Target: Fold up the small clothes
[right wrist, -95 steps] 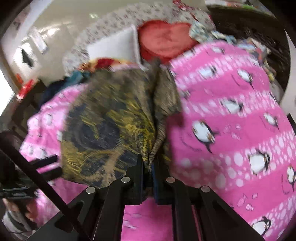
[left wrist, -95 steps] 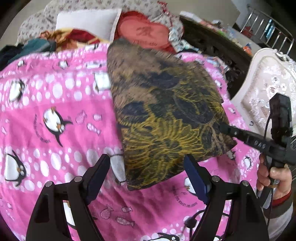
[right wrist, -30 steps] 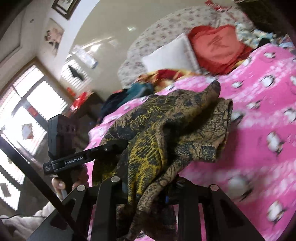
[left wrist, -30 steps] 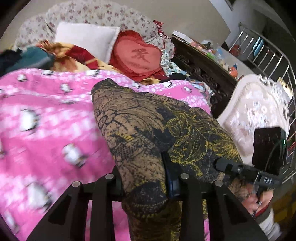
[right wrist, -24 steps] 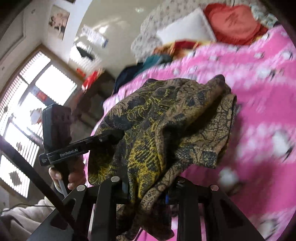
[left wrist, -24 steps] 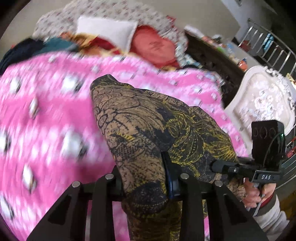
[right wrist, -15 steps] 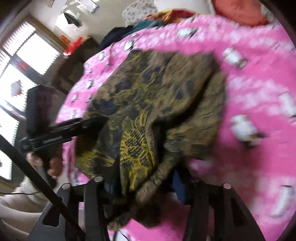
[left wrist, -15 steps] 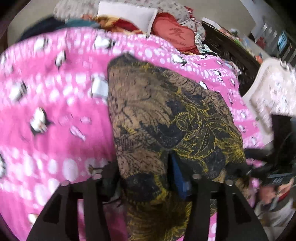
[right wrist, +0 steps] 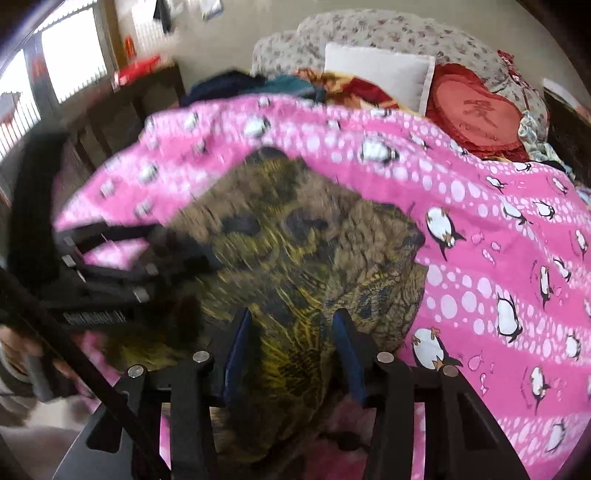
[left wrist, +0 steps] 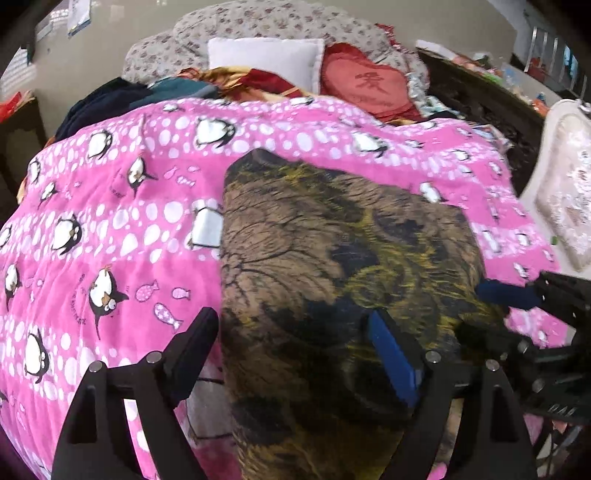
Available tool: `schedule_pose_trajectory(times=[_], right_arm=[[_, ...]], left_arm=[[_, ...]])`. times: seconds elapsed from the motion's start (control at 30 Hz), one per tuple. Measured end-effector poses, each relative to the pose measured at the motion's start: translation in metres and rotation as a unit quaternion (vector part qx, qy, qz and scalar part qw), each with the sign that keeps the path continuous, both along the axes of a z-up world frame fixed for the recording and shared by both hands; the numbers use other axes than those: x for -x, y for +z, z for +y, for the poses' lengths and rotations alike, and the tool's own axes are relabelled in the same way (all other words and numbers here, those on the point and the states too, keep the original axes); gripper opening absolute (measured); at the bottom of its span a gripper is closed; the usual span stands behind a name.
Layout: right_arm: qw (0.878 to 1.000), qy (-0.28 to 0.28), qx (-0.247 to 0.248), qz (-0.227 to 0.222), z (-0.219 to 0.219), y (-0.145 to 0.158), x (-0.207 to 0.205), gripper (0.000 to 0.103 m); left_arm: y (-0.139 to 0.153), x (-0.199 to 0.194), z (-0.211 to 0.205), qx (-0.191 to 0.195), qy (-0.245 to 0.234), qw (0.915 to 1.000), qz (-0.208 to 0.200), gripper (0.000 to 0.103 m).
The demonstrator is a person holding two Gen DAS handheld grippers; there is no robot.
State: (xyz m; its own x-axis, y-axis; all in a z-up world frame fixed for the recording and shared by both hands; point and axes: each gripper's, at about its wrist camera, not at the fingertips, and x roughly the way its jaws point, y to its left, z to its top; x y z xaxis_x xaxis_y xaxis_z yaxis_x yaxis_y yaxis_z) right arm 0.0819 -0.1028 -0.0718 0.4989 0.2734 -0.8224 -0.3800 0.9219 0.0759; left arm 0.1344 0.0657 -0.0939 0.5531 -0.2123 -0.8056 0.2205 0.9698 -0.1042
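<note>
Both tongs have let go since a second ago: then each pair was clamped on the cloth and had it lifted, now the brown-and-yellow patterned garment lies flat on the pink penguin blanket on the bed, folded into a rough rectangle.

Left tongs: wide apart, straddling the garment's near-left corner. Left finger sits on the blanket just beside the garment's left edge, blue-padded right finger rests over the cloth. Nothing gripped.

Right tongs: apart, narrower than the left pair, both blue pads over the garment's near edge. Cloth runs between the pads; contact can't be confirmed, view is motion-blurred on the left side.

Relative to the garment: the other tongs show at its right edge in the left wrist view, and at its left edge in the right wrist view. Behind its far end, past the blanket: white pillow, red heart cushion, floral headboard. White ornate chair well off to its right.
</note>
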Motion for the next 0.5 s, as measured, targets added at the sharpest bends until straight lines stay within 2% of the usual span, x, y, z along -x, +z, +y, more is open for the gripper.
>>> schedule_pose_trajectory(times=[0.07, 0.13, 0.2, 0.3, 0.43, 0.5], right_arm=[[1.000, 0.000, 0.011, 0.025, -0.008, -0.020, -0.006, 0.050], [0.999, -0.013, -0.022, 0.040, -0.019, -0.030, -0.013, 0.053], [0.998, -0.019, -0.033, 0.044, -0.024, -0.027, -0.013, 0.053], [0.999, -0.022, -0.022, 0.032, -0.021, -0.016, -0.005, 0.054], [1.000, 0.007, -0.022, 0.015, -0.010, 0.000, 0.021, 0.055], [1.000, 0.020, -0.018, 0.015, -0.003, -0.002, 0.032, 0.055]], left_arm=[[-0.008, -0.005, 0.002, 0.004, 0.004, 0.9999, 0.013, 0.083], [-0.014, -0.008, 0.002, 0.008, 0.008, 0.9998, 0.019, 0.085], [-0.014, -0.006, 0.001, 0.006, 0.011, 0.9998, 0.015, 0.086], [-0.012, -0.003, 0.000, -0.004, 0.012, 0.9999, 0.005, 0.086], [-0.009, 0.001, -0.001, -0.013, 0.015, 0.9998, 0.000, 0.086], [-0.008, 0.003, 0.000, -0.013, 0.019, 0.9997, -0.001, 0.086]])
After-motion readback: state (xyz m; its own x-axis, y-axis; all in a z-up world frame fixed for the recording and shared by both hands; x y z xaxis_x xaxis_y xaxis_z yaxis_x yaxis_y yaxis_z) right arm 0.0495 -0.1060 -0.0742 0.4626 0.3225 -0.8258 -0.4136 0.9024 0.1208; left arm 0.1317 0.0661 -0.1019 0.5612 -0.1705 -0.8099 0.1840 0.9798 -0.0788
